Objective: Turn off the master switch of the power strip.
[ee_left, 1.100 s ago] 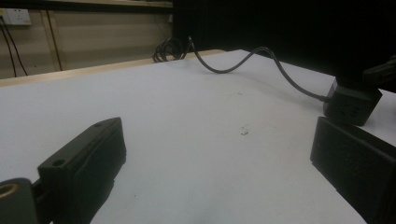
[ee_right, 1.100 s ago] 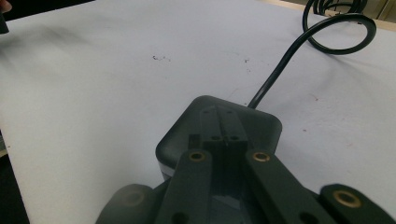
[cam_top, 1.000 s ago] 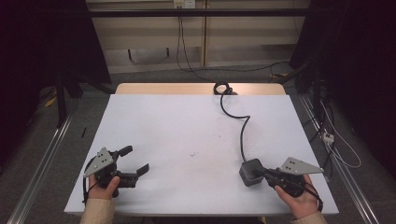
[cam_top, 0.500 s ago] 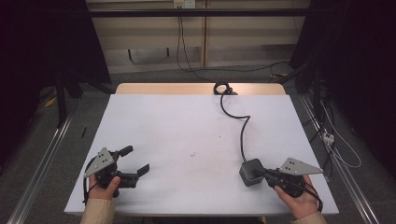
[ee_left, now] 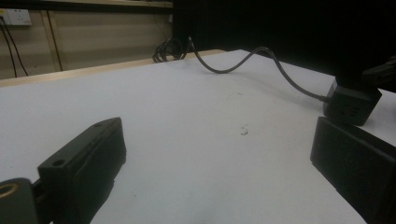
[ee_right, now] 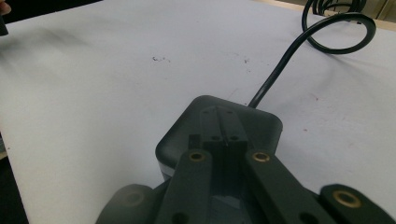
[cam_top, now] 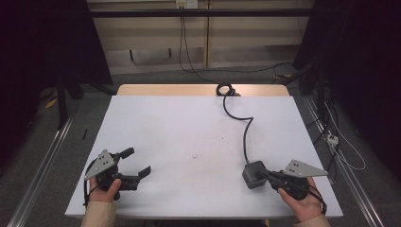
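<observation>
A black power adapter block lies near the front right of the white table, and its black cable snakes back to a coil at the far edge. My right gripper is shut, its tips resting on top of the adapter block rather than around it; the jaws lie pressed together over it in the right gripper view. My left gripper sits at the front left, open and empty, jaws wide apart. It faces the adapter block across the table.
A wooden strip borders the table's far edge. Loose cables lie on the floor to the right, and metal rails run along both sides. A few small dark specks mark the table's middle.
</observation>
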Available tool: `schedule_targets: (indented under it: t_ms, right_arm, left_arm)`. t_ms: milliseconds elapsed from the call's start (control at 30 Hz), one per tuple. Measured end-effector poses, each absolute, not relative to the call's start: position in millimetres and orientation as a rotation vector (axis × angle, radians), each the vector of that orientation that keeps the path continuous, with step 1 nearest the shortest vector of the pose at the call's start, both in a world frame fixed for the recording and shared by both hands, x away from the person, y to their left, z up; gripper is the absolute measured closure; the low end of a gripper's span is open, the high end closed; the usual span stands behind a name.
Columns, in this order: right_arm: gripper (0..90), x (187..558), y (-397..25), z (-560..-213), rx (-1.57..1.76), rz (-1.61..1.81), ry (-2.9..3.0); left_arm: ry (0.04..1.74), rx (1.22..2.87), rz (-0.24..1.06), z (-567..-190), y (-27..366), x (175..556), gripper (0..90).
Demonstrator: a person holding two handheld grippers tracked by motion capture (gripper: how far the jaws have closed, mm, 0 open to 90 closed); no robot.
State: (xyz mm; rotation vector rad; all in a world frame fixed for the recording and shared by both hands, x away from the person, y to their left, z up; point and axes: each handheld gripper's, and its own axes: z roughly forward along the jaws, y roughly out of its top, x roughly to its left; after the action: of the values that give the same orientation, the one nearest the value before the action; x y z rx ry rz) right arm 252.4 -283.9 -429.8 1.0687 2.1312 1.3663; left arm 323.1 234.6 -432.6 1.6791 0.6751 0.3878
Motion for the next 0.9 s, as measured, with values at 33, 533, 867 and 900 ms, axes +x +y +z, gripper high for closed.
schedule_targets:
  t_ms: [33,533,867,900]
  right_arm:
    - [90.0,252.4,-284.2,-429.9,1.072,1.370,2.130]
    - [90.0,252.5,-283.6,-428.1,1.073,1.381,2.104]
    - [90.0,252.5,-285.0,-427.4,1.086,1.406,2.079]
    - [90.0,252.4,-285.5,-426.6,1.092,1.425,2.068]
  left_arm:
    - [0.676,1.679,0.388,-432.6,234.6,323.0,3.0]
    - [0.674,1.682,0.388,-432.6,235.4,323.4,3.0]
    - [0.680,1.673,0.392,-432.4,236.5,323.5,2.9]
    - [0.680,1.673,0.392,-432.5,236.6,323.6,3.0]
